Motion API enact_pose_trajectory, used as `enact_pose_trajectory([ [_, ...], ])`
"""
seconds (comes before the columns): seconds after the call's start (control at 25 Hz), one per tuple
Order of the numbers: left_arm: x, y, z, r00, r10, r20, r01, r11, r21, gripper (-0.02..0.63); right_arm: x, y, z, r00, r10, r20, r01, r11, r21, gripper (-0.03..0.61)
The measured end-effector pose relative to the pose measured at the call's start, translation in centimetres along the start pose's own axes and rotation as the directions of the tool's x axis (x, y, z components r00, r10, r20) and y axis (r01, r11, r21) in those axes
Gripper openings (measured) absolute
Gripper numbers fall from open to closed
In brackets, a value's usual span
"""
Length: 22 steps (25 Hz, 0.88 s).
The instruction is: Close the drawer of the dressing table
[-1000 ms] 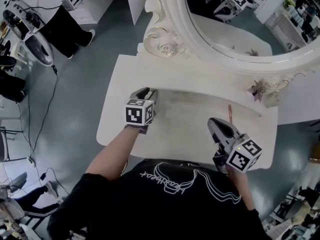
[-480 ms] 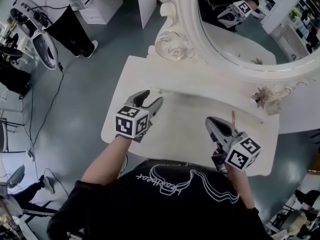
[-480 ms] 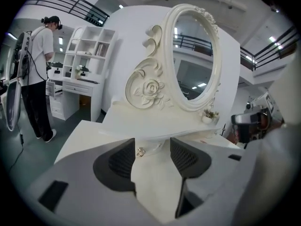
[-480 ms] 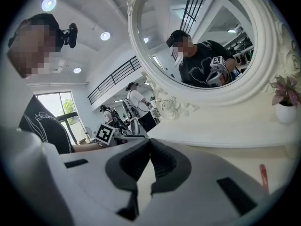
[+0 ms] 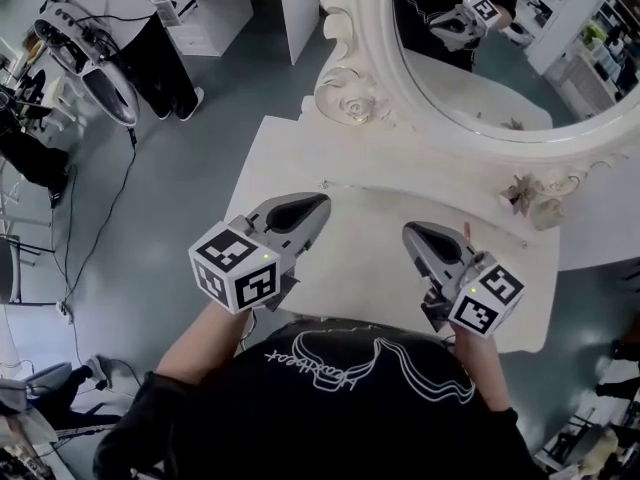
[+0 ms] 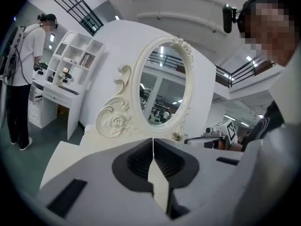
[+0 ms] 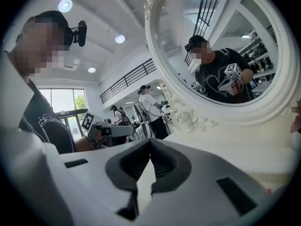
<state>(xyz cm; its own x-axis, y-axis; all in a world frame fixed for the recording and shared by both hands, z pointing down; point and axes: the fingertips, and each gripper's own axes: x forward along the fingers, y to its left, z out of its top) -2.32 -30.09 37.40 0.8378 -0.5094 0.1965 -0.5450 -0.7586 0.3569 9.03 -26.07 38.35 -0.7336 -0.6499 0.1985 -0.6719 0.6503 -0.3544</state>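
Observation:
The white dressing table (image 5: 375,268) lies below me, its oval carved mirror (image 5: 480,68) at the back. No drawer front shows in any view; my body hides the table's near edge. My left gripper (image 5: 318,200) hangs raised over the left part of the top, jaws closing, tips together with nothing between them (image 6: 152,139). My right gripper (image 5: 410,230) hovers over the right part of the top, shut and empty (image 7: 150,140). Both point roughly level at the mirror.
A thin red stick (image 5: 465,231) lies on the top just beyond the right gripper. A dried flower ornament (image 5: 525,193) sits at the mirror's base. A person in a white shirt (image 5: 150,38) stands at the far left by a ring light (image 5: 105,83) and floor cables.
The left gripper rose well above the table top and drew back toward me; its jaws opened wide, then came together. The right gripper lifted slightly and stayed shut.

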Motion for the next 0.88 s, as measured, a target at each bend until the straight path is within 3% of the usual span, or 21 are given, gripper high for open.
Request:
enact_pose_trajectory([
  [0.36, -1.1, -4.2, 1.3, 0.987, -0.158, 0.027, 0.157, 0.987, 0.011, 0.003, -0.4, 2.2, 2.3, 0.993, 0.053, 0.102, -0.047, 0.997, -0.064, 0.003],
  [0.88, -1.4, -3.2, 0.1, 0.99, -0.137, 0.019, 0.137, 0.99, -0.02, 0.003, 0.8, 2.5, 2.0, 0.995, 0.062, 0.075, -0.059, 0.997, -0.049, 0.003],
])
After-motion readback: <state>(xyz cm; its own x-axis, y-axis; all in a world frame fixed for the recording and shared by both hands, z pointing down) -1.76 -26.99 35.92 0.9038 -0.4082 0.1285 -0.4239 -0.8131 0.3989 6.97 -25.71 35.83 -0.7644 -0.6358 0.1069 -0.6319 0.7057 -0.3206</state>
